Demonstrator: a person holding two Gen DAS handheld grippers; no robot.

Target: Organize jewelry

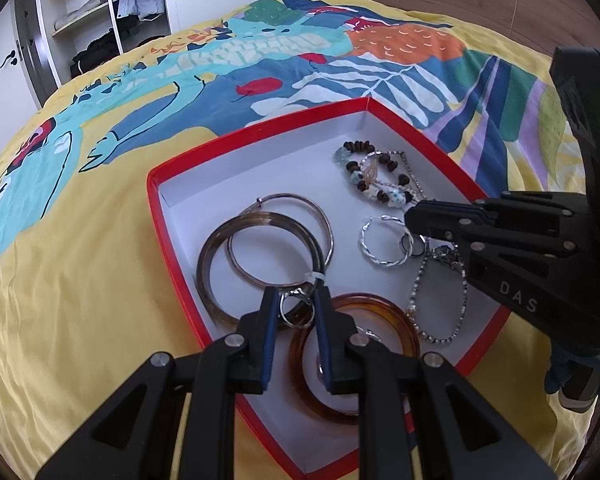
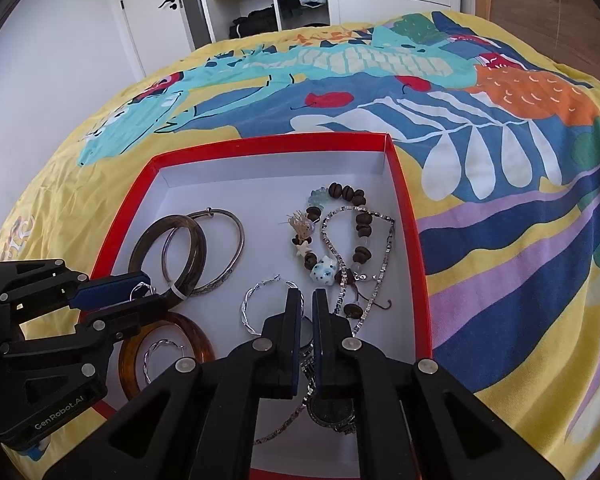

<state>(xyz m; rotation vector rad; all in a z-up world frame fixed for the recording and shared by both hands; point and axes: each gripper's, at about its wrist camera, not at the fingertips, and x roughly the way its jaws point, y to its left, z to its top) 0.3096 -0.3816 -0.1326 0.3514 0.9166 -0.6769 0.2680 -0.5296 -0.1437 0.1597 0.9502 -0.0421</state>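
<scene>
- The red-rimmed box (image 2: 410,216) lay on the bed's patterned cover (image 2: 500,240), with cover showing around the box edges in view.
- Bangles (image 1: 236,264) lay at the left wall; beaded bracelets and chains (image 2: 340,232) crowded the right wall. The far end of the floor was bare.
- The left hand-held gripper (image 1: 296,304) was clamped on a small silver ring (image 1: 296,312), above the amber bangle (image 1: 400,320).
- The right hand-held gripper (image 2: 307,300) had its jaws together beside a twisted silver hoop (image 2: 260,304), holding nothing I could make out.
</scene>
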